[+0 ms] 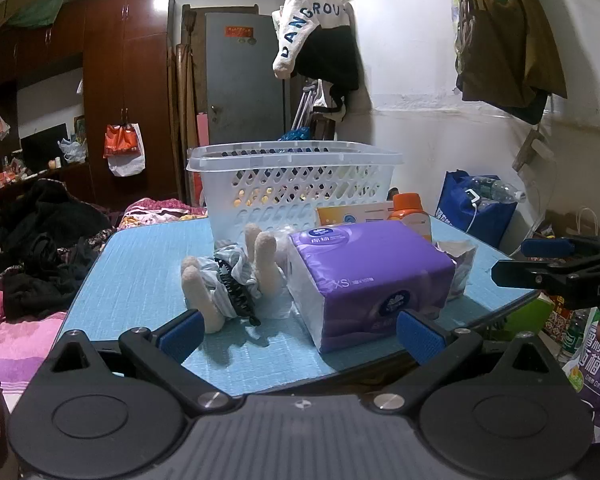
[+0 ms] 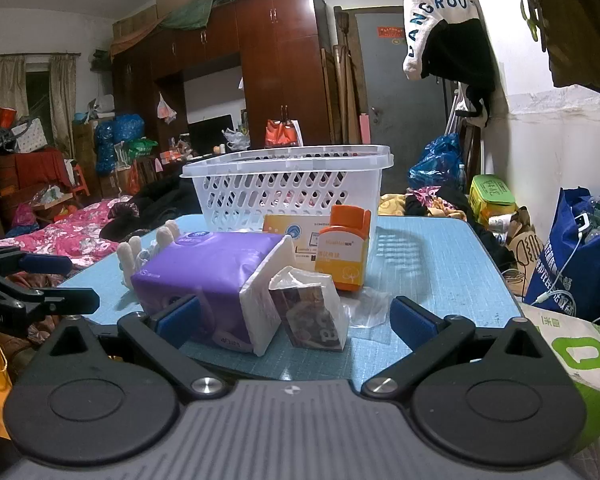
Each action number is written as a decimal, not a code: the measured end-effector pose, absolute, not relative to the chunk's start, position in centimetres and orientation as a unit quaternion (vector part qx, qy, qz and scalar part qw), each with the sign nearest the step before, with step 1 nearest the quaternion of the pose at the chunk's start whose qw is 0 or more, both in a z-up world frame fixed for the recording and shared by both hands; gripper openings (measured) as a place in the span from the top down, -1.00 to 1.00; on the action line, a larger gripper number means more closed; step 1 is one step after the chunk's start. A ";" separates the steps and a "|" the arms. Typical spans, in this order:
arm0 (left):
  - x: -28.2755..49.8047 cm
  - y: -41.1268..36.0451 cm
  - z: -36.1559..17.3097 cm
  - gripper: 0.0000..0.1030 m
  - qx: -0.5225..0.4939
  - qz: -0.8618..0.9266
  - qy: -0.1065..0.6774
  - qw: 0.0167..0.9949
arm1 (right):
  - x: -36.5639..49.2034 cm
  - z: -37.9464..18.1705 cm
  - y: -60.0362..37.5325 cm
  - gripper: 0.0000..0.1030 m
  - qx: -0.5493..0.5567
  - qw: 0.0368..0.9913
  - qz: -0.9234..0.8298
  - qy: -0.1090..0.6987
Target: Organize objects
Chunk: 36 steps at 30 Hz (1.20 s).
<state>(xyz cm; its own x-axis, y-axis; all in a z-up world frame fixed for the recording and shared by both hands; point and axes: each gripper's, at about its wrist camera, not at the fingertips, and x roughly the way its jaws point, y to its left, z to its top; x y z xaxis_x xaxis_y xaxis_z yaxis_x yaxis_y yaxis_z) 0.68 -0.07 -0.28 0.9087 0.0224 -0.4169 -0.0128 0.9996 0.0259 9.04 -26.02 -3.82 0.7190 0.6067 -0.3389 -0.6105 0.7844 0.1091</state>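
One blue table, white basket, cluttered, perhaps bedroom, surroundings.

One basket, one tissue pack, one bottle.

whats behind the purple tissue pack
An orange bottle and a yellow-white box stand behind the purple tissue pack, before the white basket. The box's lower part is covered.

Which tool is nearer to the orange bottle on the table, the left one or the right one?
Right. The right tool, open, points almost at the orange bottle, only a small wrapped packet between. The left tool, open, has the purple tissue pack blocking the bottle.
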 end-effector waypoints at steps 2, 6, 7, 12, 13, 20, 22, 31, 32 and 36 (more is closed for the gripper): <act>0.6 0.0 -0.2 -1.00 0.011 0.010 0.212 0.977 | 9.0 -3.9 -26.0 -1.00 -0.005 0.927 0.328 0.181; 0.7 0.2 -0.1 -1.00 0.008 0.013 0.214 0.977 | 9.1 -3.9 -26.0 -1.00 -0.005 0.927 0.328 0.182; 0.8 0.2 -0.1 -1.00 0.008 0.013 0.215 0.976 | 9.0 -4.0 -26.0 -1.00 -0.005 0.927 0.328 0.183; 0.8 0.2 -0.1 -1.00 0.008 0.014 0.215 0.976 | 9.1 -3.9 -26.1 -1.00 -0.005 0.927 0.328 0.183; 0.8 0.2 -0.1 -1.00 0.008 0.014 0.216 0.976 | 9.1 -4.0 -26.1 -1.00 -0.005 0.927 0.328 0.183; 0.9 0.2 0.1 -1.00 0.005 0.016 0.216 0.976 | 9.1 -3.9 -26.1 -1.00 -0.005 0.927 0.329 0.183; 0.8 0.2 0.1 -1.00 0.005 0.016 0.214 0.977 | 9.1 -4.0 -26.1 -1.00 -0.005 0.927 0.328 0.183; 0.8 0.3 0.2 -1.00 0.005 0.018 0.212 0.977 | 9.1 -4.0 -26.1 -1.00 -0.006 0.927 0.328 0.183; 0.8 0.3 0.2 -1.00 0.005 0.019 0.212 0.977 | 9.1 -4.0 -26.1 -1.00 -0.005 0.927 0.328 0.184; 0.8 0.4 0.2 -1.00 0.005 0.018 0.212 0.977 | 9.1 -4.0 -26.1 -1.00 -0.005 0.926 0.328 0.185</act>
